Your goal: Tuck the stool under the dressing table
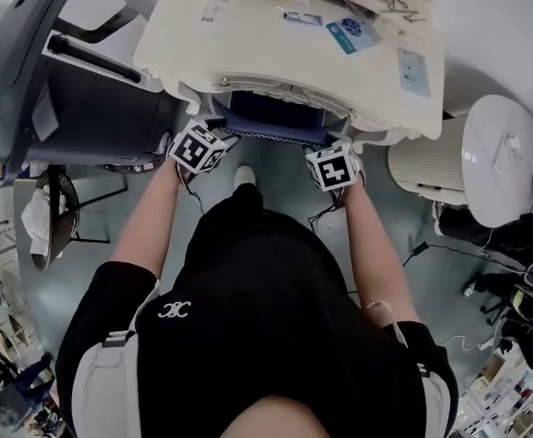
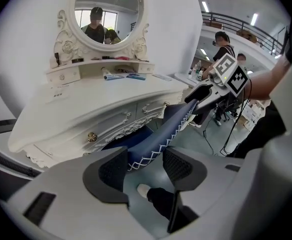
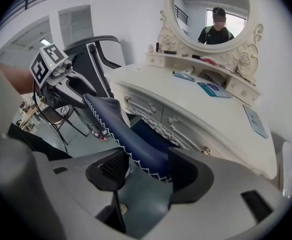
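room: grey-green floor (image 1: 394, 245), white walls, a dark exercise machine (image 1: 29, 71) on the left and a round white side table (image 1: 504, 158) on the right.
dressing table: cream dressing table (image 1: 276, 44) with carved drawer fronts and a round mirror (image 2: 106, 9); small flat items lie on its top.
stool: the stool (image 1: 276, 117) has a navy seat with white zigzag stitching along the rim. most of the seat sits in the opening under the table's front edge, and only its near edge shows in the head view.
left gripper: the left gripper (image 2: 145, 166) pinches the left end of the seat's near edge, with the stitched rim running between its jaws and against the pads.
right gripper: the right gripper (image 3: 146, 176) clamps the right end of the same edge, the navy cushion filling the gap between its jaws.
person: stands close to the table in black clothes, arms stretched forward, one pale shoe (image 1: 245, 176) on the floor just beside the stool.
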### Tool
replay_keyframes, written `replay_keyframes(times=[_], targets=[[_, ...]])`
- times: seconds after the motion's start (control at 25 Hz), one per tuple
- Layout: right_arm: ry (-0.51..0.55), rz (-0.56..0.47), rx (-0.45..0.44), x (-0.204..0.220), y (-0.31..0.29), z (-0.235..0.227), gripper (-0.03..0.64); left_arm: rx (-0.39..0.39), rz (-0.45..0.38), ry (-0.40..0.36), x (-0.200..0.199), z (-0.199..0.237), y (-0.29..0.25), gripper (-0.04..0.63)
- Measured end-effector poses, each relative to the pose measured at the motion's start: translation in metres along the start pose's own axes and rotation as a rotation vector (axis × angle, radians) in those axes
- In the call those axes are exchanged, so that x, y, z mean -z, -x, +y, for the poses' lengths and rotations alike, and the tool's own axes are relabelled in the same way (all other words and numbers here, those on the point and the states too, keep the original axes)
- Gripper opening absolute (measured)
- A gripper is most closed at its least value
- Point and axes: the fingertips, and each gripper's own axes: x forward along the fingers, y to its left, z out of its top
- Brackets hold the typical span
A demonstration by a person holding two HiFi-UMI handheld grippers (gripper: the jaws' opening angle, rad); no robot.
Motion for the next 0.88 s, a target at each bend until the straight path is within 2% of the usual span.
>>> replay_keyframes(times=[0.44, 0.64, 0.88], targets=[[-0.016, 0.004, 0.055, -0.004, -0.006, -0.001, 0.247, 0.075, 0.002, -0.028, -0.005, 0.008, -0.003, 0.219], [-0.033, 0.008, 0.054, -0.014, -0.012, 0.0, 0.247, 0.051, -0.018, -0.019, -0.01, 0.024, -0.006, 0.227], [-0.035, 0.024, 0.056, -0.013, -0.015, 0.0, 0.247, 0.065, -0.01, -0.031, -0.011, 0.025, -0.006, 0.227]])
